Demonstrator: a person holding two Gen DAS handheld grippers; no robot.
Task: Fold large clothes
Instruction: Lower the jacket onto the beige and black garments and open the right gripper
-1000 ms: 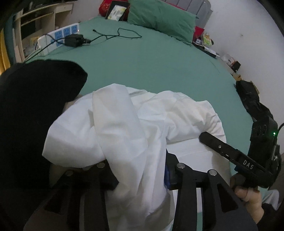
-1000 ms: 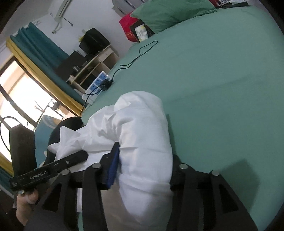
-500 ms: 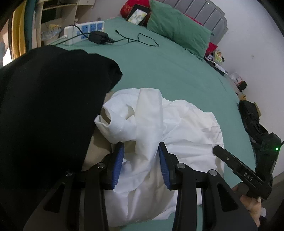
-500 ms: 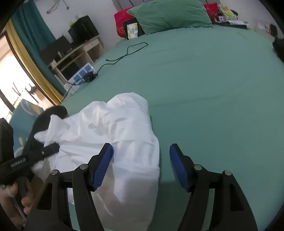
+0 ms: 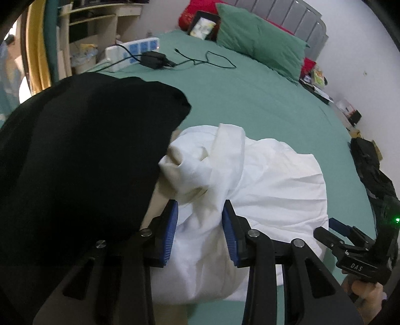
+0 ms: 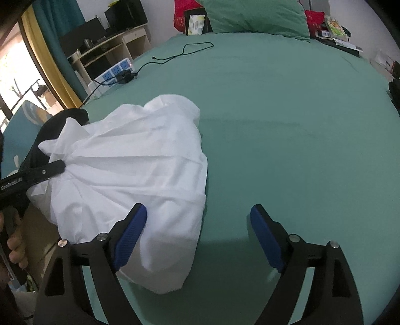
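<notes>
On a green-sheeted bed [image 6: 287, 125], a crumpled white garment [image 5: 262, 175] lies bunched near the foot edge as I work both handheld grippers over it. My left gripper [image 5: 200, 230] is clamped on a gathered fold of the white cloth, its blue pads [image 5: 171, 230] pressing in from both sides. My right gripper [image 6: 197, 235] stands wide apart; its jaws have just been opening, and the left pad lies against the garment's near corner while the right pad hangs over bare sheet, so nothing is pinched. A black garment [image 5: 80, 162] is heaped just beside the white one, touching its far-left edge. Farther up the bed, a power strip [image 5: 132, 51] with a black adapter [image 5: 152, 60] and trailing cable [image 5: 207, 60] sits near the side, and a green pillow [image 5: 260, 42] rests against the headboard [image 5: 287, 15].
</notes>
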